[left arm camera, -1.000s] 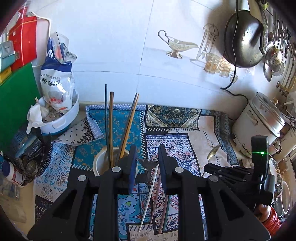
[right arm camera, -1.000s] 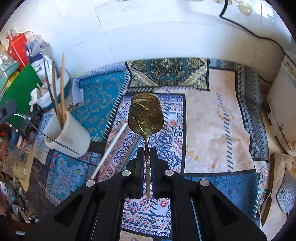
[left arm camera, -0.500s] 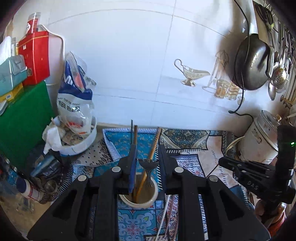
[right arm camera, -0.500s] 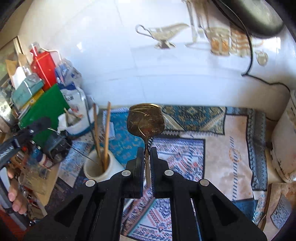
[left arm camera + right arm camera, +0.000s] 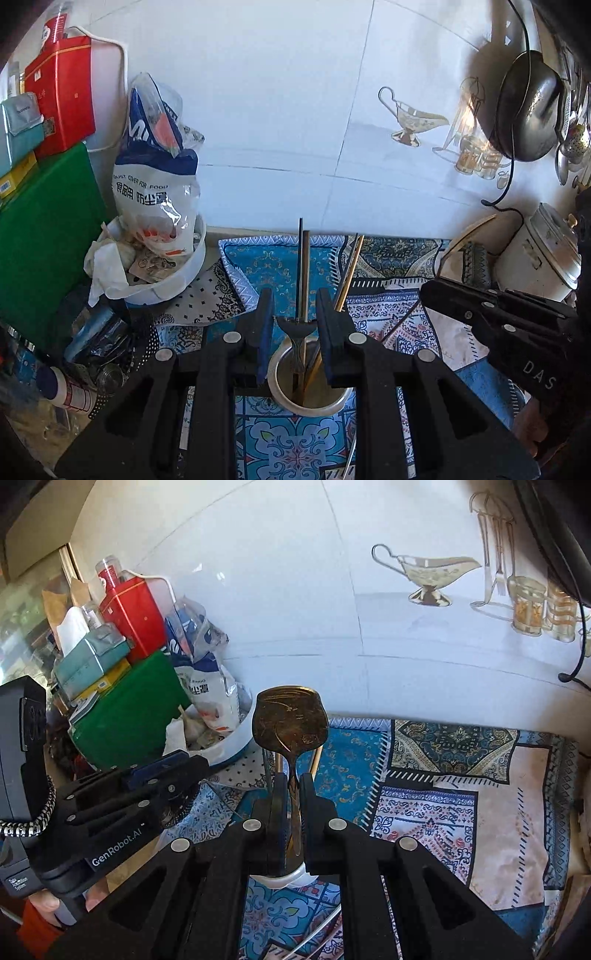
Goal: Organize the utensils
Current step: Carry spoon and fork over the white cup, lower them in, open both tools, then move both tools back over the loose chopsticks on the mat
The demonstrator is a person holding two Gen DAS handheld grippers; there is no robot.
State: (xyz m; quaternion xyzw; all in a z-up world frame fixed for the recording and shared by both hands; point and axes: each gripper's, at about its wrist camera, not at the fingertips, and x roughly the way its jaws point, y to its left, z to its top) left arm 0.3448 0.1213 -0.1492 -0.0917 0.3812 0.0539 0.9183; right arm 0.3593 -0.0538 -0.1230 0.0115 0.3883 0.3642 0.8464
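Your left gripper (image 5: 294, 326) jaws grip a fork (image 5: 295, 328) above the white cup (image 5: 309, 406) of chopsticks (image 5: 347, 275); your right gripper (image 5: 291, 794) jaws clamp a brass spoon (image 5: 290, 720).

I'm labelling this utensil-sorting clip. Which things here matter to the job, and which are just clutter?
Job:
left claw gripping fork
right claw gripping spoon
white holder cup
chopsticks

Clutter:
food bag
red tin
green board
hanging pan
rice cooker
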